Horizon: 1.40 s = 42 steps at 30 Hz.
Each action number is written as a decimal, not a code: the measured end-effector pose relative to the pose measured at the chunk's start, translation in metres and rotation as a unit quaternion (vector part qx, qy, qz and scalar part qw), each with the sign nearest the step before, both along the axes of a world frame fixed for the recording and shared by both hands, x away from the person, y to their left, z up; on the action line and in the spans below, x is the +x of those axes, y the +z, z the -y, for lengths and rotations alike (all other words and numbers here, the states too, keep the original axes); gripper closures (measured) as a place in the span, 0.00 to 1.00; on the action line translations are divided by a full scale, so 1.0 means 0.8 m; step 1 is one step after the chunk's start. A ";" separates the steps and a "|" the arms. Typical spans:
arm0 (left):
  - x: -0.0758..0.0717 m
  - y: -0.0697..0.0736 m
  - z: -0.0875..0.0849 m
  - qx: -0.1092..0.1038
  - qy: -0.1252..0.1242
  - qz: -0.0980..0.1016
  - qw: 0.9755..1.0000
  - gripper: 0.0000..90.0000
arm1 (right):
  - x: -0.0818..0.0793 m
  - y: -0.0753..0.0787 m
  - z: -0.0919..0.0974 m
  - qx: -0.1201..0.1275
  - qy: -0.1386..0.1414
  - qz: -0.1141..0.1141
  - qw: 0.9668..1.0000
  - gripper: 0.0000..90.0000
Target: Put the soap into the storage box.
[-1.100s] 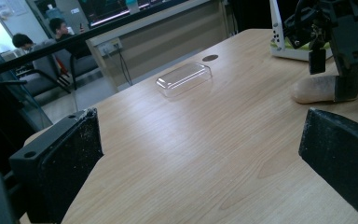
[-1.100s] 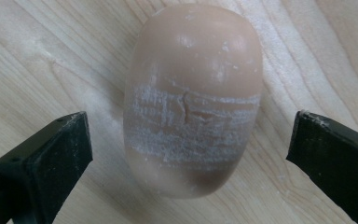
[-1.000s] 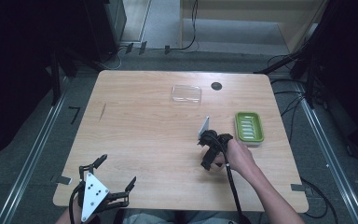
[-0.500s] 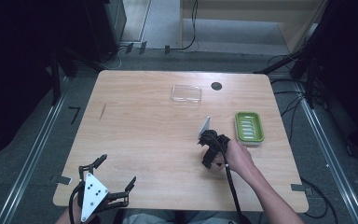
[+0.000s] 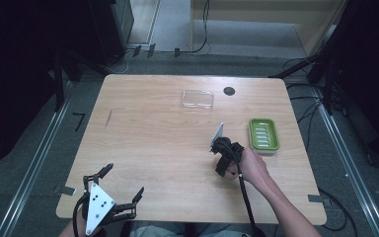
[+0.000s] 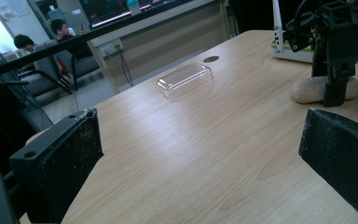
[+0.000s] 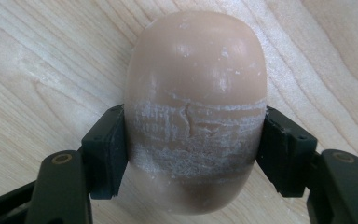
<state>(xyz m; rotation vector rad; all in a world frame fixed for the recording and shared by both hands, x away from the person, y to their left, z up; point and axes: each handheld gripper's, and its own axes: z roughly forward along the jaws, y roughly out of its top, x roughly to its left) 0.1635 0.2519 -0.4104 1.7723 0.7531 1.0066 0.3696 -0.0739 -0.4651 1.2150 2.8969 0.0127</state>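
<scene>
Right gripper view has my right tongs (image 7: 193, 156) just closed, both pads pressing the sides of the tan soap bar (image 7: 196, 107), which lies on the bench (image 5: 153, 143) towards its right edge, beside the green soap dish (image 5: 263, 134). My left tongs (image 5: 121, 182) stand apart at the near left corner.

the soap bar (image 7: 196, 112) lies on the counter (image 5: 153, 143) right of centre, between the right gripper's (image 5: 225, 165) fingers. just right and farther sits the soap dish (image 5: 263, 134). the clear lid (image 5: 197, 99) lies far, mid-counter. the left gripper (image 5: 109, 200) rests at the near left edge.
</scene>
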 end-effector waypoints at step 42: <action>0.000 0.000 0.000 0.001 0.000 0.000 1.000 0.00 | 0.004 0.034 0.017 -0.001 0.007 0.010 1.000 0.37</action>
